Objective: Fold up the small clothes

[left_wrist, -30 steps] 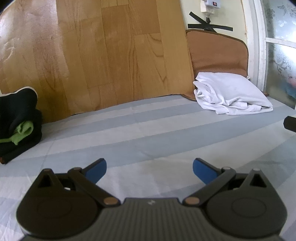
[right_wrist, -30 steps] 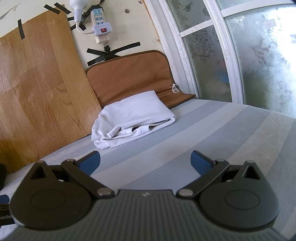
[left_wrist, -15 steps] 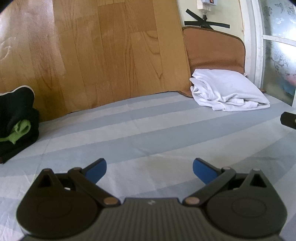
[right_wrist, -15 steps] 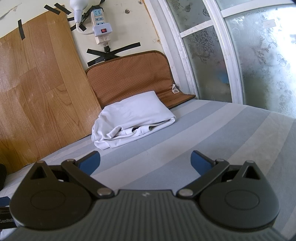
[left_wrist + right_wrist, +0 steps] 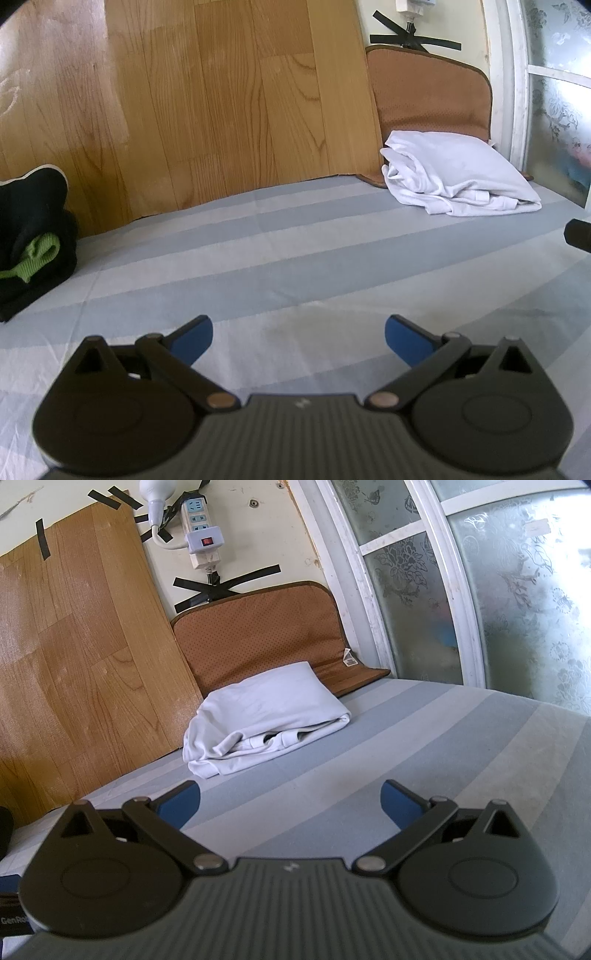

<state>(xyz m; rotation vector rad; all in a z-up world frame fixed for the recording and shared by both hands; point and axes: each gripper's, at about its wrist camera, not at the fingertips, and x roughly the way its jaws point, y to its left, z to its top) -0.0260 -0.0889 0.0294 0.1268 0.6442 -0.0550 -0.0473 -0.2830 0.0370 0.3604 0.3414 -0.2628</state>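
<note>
Folded white shirt (image 5: 269,716) against brown mat (image 5: 258,635), long axis along the mat.
Left claw (image 5: 298,334) and right claw (image 5: 290,801) wide open, empty, near shirt.

Each gripper, left gripper (image 5: 298,338) and right gripper (image 5: 290,804), comprises a ribbed grey body, black round-hubbed linkage arms with metallic pivot pins, and blue fingertips (image 5: 406,340).

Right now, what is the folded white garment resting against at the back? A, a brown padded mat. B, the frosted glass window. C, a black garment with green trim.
A: the white garment lies on the striped sheet with its back edge against the brown padded mat.
</note>
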